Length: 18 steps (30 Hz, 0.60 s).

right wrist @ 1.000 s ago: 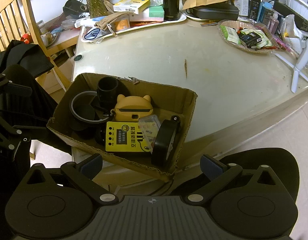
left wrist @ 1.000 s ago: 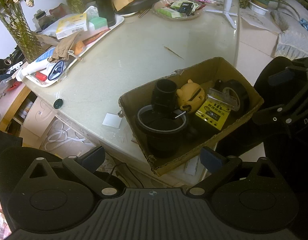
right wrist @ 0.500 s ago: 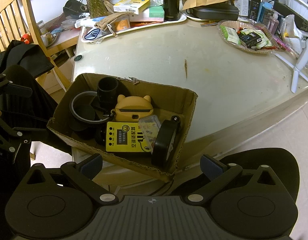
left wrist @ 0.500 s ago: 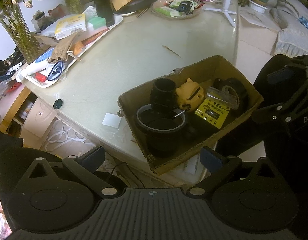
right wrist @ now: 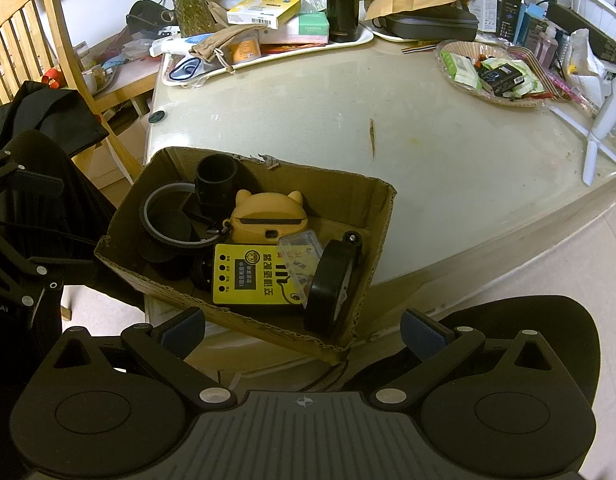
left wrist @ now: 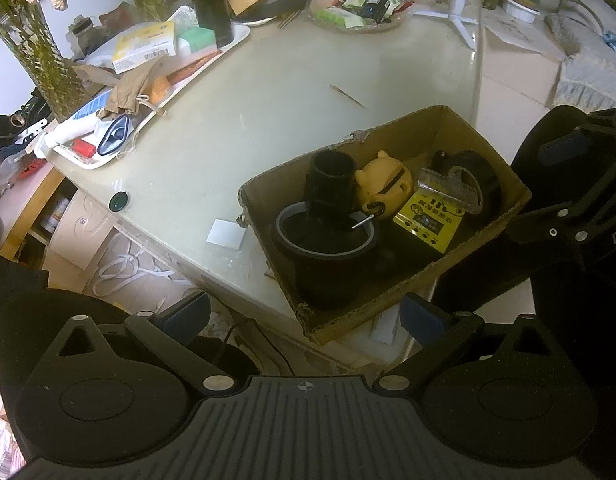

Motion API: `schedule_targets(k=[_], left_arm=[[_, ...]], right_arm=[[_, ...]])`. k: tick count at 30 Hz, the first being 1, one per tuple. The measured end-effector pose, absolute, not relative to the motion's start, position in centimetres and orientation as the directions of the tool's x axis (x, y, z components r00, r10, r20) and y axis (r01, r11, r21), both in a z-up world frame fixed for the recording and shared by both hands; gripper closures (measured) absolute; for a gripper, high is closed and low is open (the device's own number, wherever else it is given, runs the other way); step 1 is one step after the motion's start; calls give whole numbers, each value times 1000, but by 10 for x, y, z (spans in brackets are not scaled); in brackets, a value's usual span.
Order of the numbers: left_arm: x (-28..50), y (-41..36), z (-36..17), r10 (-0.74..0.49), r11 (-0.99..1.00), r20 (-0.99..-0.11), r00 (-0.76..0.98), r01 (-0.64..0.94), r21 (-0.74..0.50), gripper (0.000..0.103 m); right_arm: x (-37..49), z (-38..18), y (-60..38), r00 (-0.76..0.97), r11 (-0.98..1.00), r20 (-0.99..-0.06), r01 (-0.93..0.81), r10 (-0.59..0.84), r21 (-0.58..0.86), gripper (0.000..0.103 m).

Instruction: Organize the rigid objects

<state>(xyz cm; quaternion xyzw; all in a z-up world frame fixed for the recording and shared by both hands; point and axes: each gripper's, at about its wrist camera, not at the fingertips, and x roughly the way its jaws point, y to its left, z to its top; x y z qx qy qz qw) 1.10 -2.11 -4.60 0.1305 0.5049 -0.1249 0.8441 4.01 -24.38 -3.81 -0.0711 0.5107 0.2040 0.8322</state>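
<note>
The cardboard box (right wrist: 372,236) sits at the near corner of the table (right wrist: 428,140), partly overhanging its edge. Contents: a black tube (right wrist: 216,184), a wide black tape ring (right wrist: 168,220), a yellow bear-shaped case (right wrist: 268,216), a yellow adapter (right wrist: 252,276) lying flat, a clear plastic case (right wrist: 300,256) and an upright black tape roll (right wrist: 332,292) (leaning against the box wall). Left gripper (left wrist: 304,316) — fingers spread wide, holding nothing. Right gripper (right wrist: 304,326) — likewise spread and empty, just short of the box.
</note>
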Motion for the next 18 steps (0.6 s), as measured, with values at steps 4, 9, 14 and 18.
schedule_targets(k=[4, 9, 14, 18], left_arm=[[11, -21, -46, -77, 935, -885, 460, 342, 96, 0], [11, -21, -47, -74, 936, -886, 458, 339, 97, 0], [11, -21, -47, -73, 936, -886, 459, 339, 98, 0], [11, -21, -47, -75, 936, -886, 458, 339, 95, 0]], right_arm=[[40, -38, -244, 396, 907, -879, -412, 267, 90, 0], [40, -38, -244, 395, 906, -879, -412, 268, 91, 0], [40, -38, -244, 395, 907, -879, -412, 268, 91, 0], [40, -38, -244, 396, 907, -878, -412, 267, 90, 0]])
